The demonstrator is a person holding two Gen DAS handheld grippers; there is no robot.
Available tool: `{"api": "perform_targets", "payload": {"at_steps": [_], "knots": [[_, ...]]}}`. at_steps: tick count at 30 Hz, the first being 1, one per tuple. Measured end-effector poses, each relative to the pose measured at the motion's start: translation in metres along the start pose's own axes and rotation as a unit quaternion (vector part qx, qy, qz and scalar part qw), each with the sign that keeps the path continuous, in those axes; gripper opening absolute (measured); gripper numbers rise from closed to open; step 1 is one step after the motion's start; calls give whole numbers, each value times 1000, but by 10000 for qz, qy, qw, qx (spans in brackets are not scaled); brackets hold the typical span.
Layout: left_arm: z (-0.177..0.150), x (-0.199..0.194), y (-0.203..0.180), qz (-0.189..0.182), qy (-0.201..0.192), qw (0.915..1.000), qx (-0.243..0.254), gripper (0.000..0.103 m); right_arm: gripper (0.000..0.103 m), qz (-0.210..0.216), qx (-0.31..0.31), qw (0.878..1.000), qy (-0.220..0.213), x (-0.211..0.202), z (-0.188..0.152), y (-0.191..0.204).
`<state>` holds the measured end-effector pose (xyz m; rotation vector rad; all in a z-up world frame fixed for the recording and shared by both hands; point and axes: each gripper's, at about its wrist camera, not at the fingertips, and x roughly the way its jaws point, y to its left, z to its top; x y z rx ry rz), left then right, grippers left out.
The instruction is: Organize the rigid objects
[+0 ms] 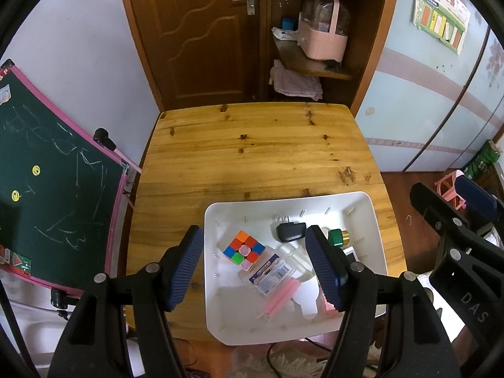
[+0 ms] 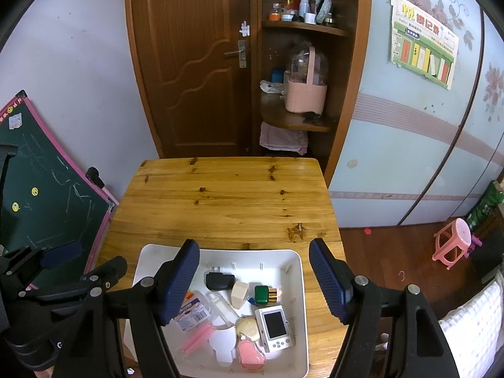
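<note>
Both hand-held grippers, left (image 1: 253,263) and right (image 2: 253,278), hang open and empty over our white bin (image 1: 214,220) at the surface's near edge; we'd drop squarely onto the cube (image 1: 244,249).

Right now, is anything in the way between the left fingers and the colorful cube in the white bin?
Nothing visible blocks it. The left gripper hangs open above the white bin, and the cube lies uncovered, with a labelled clear box beside it.
</note>
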<state>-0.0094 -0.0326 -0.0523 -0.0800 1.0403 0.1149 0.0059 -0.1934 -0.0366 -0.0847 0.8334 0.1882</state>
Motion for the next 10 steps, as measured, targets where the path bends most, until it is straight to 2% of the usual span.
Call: {"api": "perform_targets", "payload": {"at_steps": [10], "knots": [[-3, 4, 3, -7, 68, 10000, -3, 71, 73, -3, 23, 10000, 4, 0, -2, -2]]}}
